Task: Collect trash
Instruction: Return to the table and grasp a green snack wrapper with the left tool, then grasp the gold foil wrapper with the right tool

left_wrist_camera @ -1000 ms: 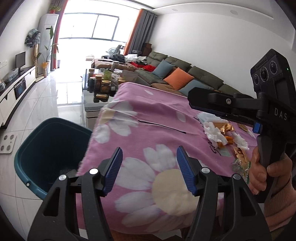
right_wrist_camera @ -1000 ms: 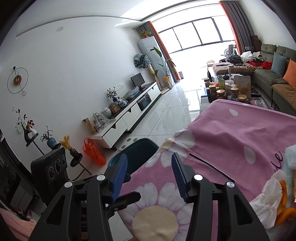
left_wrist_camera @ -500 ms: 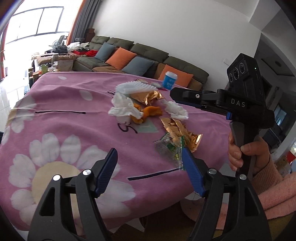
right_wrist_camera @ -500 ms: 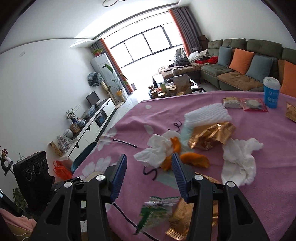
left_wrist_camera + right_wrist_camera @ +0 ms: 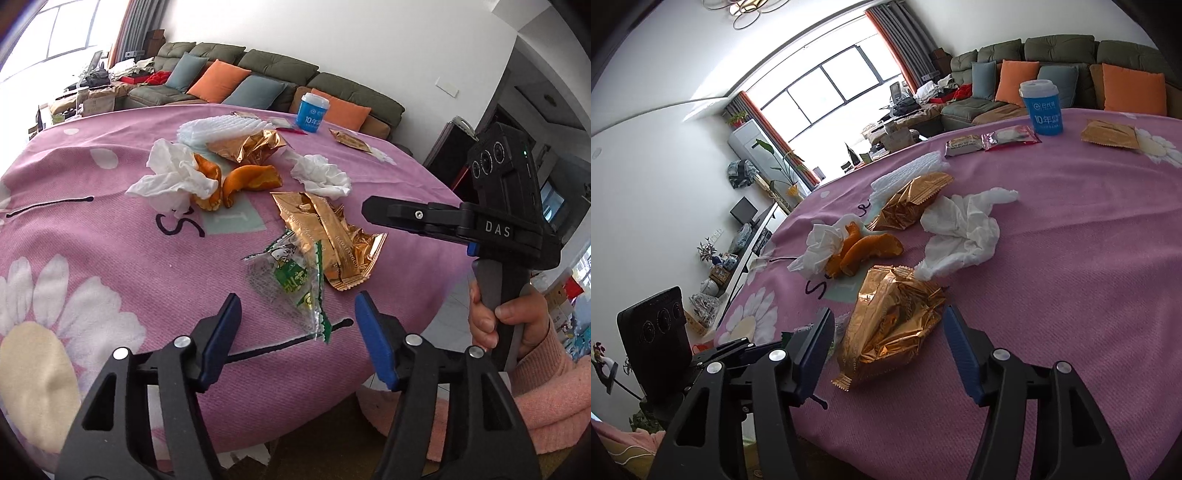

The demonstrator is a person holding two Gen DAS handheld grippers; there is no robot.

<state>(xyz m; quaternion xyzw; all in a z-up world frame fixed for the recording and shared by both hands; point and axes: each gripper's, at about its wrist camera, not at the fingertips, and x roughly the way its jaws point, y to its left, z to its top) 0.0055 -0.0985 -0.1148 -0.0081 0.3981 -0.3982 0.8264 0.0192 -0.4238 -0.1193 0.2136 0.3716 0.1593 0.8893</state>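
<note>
The left gripper (image 5: 297, 325) is spread wide above the near edge of the table, its 2 blue pads apart with nothing between them. Just ahead of its tips lies a clear wrapper with green print (image 5: 291, 280), flat on the pink flowered tablecloth (image 5: 110, 236); the wrapper's near corner reaches almost into the gap between the pads but touches neither.

The right gripper (image 5: 886, 347) is likewise spread, empty, and held low over the cloth. A crumpled gold foil packet (image 5: 890, 328) lies directly ahead of it, its near end between the 2 blue pads (image 5: 960, 350); whether it touches either pad cannot be told. In the left view this same packet (image 5: 332, 240) sits just beside the clear wrapper, overlapping its far edge, and the right gripper's body shows at the right, gripped by a hand in a pink sleeve (image 5: 506, 325).

Farther in lie 2 orange peels (image 5: 864, 251), touching a crumpled white tissue (image 5: 820, 247). A second tissue (image 5: 964, 232) lies to their right, and a second gold packet (image 5: 908, 203) rests partly on white foam netting (image 5: 218, 125). Well beyond stands a blue cup (image 5: 1045, 107), upright, with 2 small sealed snack packs (image 5: 990, 140) beside it.
</note>
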